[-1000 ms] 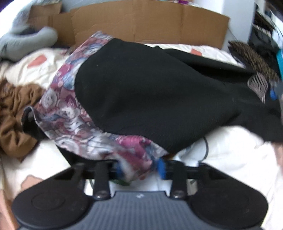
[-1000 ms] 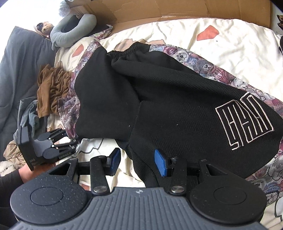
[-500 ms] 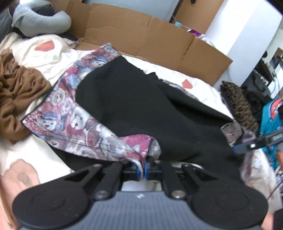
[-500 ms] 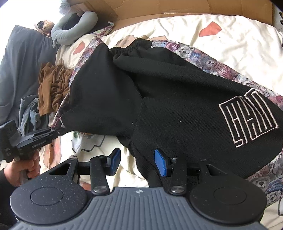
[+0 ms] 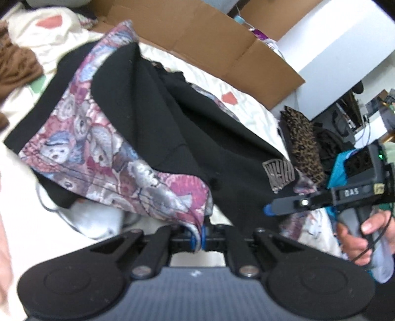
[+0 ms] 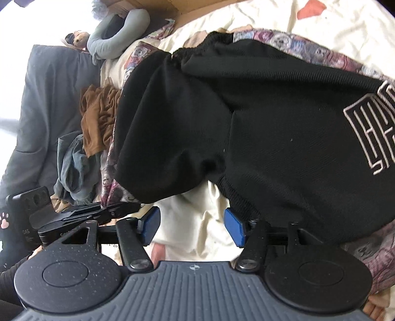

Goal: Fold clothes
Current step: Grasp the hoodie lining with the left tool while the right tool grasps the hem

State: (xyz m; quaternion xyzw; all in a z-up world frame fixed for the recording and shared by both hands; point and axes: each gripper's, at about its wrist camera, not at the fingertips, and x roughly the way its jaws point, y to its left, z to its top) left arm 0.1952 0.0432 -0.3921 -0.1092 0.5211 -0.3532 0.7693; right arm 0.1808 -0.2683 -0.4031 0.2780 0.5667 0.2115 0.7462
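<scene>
Left wrist view: left gripper (image 5: 197, 238) clamped tight on the patterned hem of the black shorts (image 5: 172, 118), lifting it off the bed (image 5: 19, 222).

Right wrist view: right gripper (image 6: 191, 226) opening, nothing between the pads, cuff apparently just beside. Next: grip that cuff, fold over.

Each of the 2 fisheye views sits just behind its own jaws, tilted down, close over the bed (image 6: 345, 22). The left wrist view faces the cardboard wall (image 5: 197, 32); the right wrist view faces the grey pillow (image 6: 116, 39). Both share the black garment (image 5: 153, 103) and the brown cloth (image 6: 98, 116), and each shows the other gripper.
</scene>
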